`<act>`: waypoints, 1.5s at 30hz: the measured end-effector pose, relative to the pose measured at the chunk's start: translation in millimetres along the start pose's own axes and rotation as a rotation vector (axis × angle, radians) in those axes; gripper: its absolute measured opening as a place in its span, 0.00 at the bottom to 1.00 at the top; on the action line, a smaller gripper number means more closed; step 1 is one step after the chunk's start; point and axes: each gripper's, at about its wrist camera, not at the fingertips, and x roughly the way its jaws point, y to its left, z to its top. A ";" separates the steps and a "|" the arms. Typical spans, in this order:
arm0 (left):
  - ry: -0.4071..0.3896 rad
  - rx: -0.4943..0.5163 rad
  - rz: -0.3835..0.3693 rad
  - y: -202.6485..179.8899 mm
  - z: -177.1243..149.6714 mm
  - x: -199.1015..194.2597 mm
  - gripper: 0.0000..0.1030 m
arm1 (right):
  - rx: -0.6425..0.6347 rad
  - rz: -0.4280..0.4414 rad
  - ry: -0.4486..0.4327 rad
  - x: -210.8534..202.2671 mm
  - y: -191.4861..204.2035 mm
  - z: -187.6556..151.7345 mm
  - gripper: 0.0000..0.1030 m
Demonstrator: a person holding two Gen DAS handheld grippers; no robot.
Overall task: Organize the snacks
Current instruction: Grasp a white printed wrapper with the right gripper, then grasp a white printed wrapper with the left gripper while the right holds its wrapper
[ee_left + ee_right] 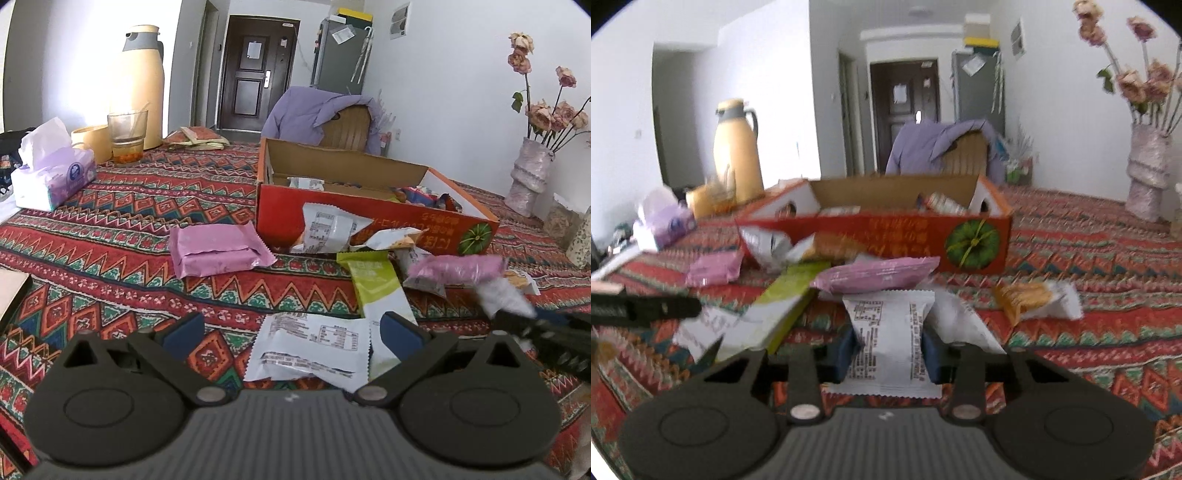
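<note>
White packet: I see a white snack packet (892,339) with black print standing between my right-hand pads, lifted clear of the cloth.
Right gripper: my right gripper (891,350) is clamped on that packet, one blue pad pressed to each side.
Left gripper: my left gripper (291,330) has its fingers (183,334) wide apart, gripping nothing; a flat white printed packet (314,345) lies on the cloth between and just beyond them.
Other snacks: a pink packet (875,275) and a green packet (783,306) lie just ahead of my held one; a second pink packet (218,249) sits apart to the left.
Box: a red cardboard box (923,236), open on top, stands behind the pile with a few packets inside.
Surface: a patterned red tablecloth (129,206) covers the table.
Room: I see a yellow thermos (146,81), a glass (127,134), a tissue pack (55,173), a vase of dried flowers (530,177), and a dark door (255,74) at the back.
</note>
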 end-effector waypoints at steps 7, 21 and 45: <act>0.059 0.029 0.035 -3.6 -1.0 12.7 1.00 | 0.016 -0.039 -0.103 -22.6 -11.7 13.2 0.37; 0.146 0.108 0.100 -18.7 -6.6 44.1 1.00 | 0.040 -0.030 -0.082 -14.9 -21.6 7.6 0.37; 0.092 0.096 0.084 -18.8 -5.0 37.4 0.61 | 0.044 -0.004 -0.080 -18.4 -17.5 2.9 0.38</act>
